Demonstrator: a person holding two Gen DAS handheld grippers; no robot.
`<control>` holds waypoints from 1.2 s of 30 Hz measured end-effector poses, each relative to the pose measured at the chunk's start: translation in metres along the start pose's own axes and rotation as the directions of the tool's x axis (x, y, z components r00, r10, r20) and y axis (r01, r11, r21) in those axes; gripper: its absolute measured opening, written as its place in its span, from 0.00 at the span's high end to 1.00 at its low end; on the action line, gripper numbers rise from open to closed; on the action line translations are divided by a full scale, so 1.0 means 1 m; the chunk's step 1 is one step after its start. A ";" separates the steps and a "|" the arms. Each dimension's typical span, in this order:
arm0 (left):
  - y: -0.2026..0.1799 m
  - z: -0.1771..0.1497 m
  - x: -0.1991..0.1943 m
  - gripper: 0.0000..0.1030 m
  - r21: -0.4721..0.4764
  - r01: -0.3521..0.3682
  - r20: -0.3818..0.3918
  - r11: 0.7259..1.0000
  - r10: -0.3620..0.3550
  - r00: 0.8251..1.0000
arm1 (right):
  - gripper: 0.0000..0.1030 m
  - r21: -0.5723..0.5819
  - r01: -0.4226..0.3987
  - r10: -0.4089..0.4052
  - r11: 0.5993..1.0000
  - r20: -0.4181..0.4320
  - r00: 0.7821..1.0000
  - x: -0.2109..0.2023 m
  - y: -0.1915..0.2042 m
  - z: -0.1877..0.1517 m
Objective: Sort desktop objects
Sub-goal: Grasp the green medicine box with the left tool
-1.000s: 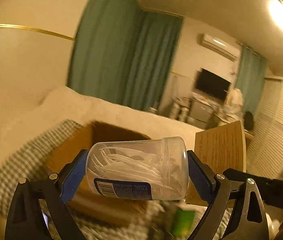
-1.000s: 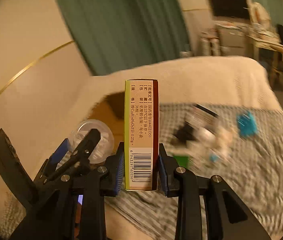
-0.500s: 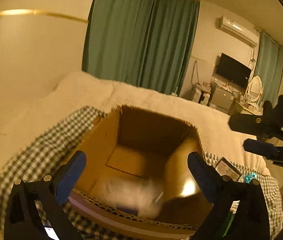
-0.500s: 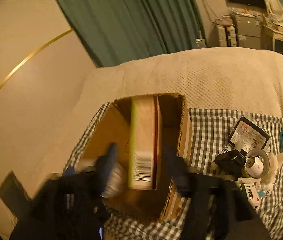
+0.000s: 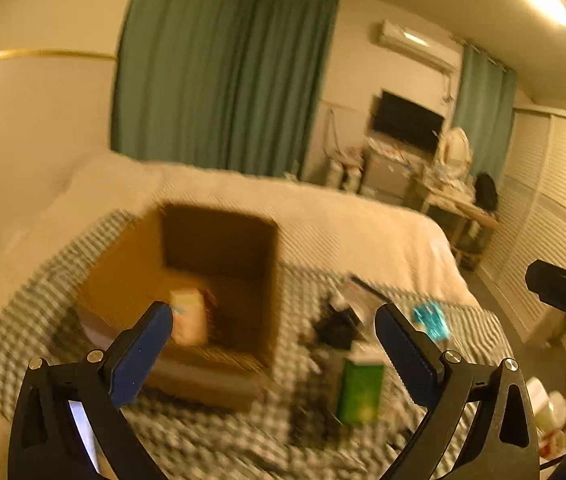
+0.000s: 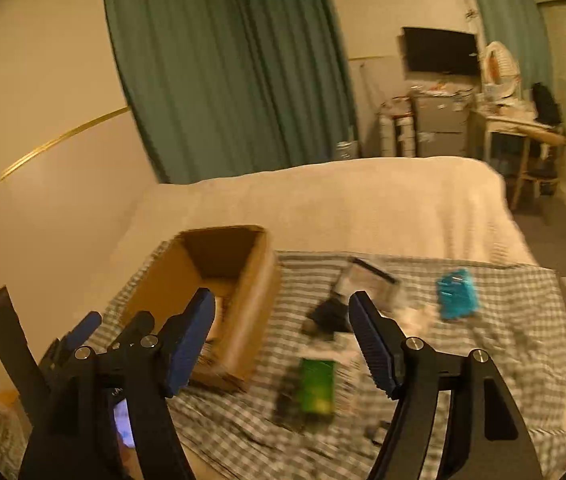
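Box (image 5: 219,280), cardboard, top open, sits on the checked cloth (image 5: 219,436) at the left end of the bed (image 5: 323,216). Right-wrist view shows it too (image 6: 251,312), just left of the loose items. Inside, a pale carton (image 5: 189,316) stands against the near-left wall; blurred, label unreadable.

Left gripper (image 5: 273,338): jaws spread wide, nothing between the blue pads (image 5: 139,354). It hangs above the cloth, near the box's front right corner. Also seen at the lower left of the right-wrist view (image 6: 83,332), beside the right gripper.

Right gripper (image 6: 279,322): jaws likewise spread, empty, over the gap between the box and the scattered items.

On the cloth right of the box, all motion-blurred:
- green pack (image 5: 361,390), (image 6: 317,386), nearest the grippers.
- black item (image 6: 325,314), just beyond the green pack.
- clear packet (image 6: 367,280), behind the black item.
- teal item (image 5: 431,322), (image 6: 455,292), farthest right, apart from the rest.

Background: teal curtains (image 6: 223,72), wall TV (image 6: 439,50), cluttered desk (image 6: 523,128).
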State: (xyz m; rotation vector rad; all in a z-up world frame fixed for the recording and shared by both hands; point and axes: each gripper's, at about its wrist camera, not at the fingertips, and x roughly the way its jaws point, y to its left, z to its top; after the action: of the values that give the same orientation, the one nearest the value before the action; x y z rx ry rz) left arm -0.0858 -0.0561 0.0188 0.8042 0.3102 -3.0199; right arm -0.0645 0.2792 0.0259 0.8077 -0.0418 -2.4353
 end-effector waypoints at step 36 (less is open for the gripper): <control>-0.094 -0.126 0.161 0.20 0.156 0.086 -0.212 0.984 -0.051 0.976 | 0.60 0.133 -0.022 0.068 0.991 -0.352 0.933 0.136 -0.145 -0.186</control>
State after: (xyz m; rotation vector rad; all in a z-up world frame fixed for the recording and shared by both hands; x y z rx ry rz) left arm -0.1685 0.0679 -0.1503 1.1486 0.0904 -3.0603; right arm -0.1233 0.3556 -0.2281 1.2811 -0.0776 -2.2239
